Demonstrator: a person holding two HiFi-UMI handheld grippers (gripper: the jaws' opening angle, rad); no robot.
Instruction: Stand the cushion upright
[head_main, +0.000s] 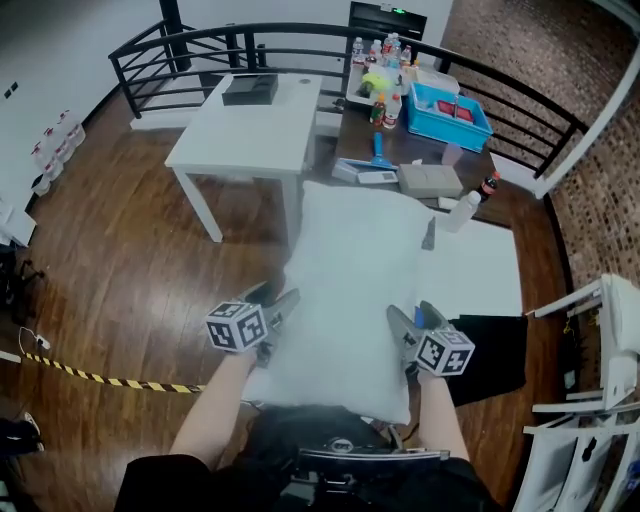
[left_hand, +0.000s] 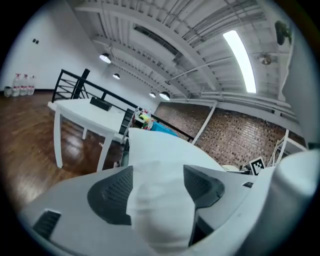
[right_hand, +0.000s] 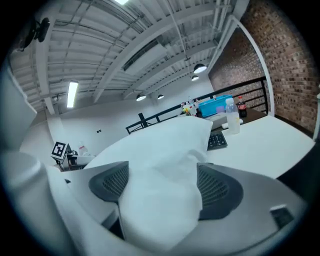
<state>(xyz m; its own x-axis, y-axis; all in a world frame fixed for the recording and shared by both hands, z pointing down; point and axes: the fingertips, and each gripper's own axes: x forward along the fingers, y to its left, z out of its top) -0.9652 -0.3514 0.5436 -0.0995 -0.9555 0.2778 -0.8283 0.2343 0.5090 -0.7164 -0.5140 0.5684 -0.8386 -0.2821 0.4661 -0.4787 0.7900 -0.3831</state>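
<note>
Between the fingers (left_hand: 112, 192) of the left gripper (head_main: 283, 300) a bunched fold of the white cushion (head_main: 345, 285) is clamped, and the right gripper (head_main: 403, 318) pinches the opposite edge likewise. The cushion lies flat on the white table (head_main: 485, 275), stretching away beyond both. Only soft cloth is held, so it may slip, or the cushion may sag and flop when tipped up. Past its far end, ahead of the right fingers (right_hand: 215, 190), a bottle (head_main: 463, 210) stands close enough to be knocked
</note>
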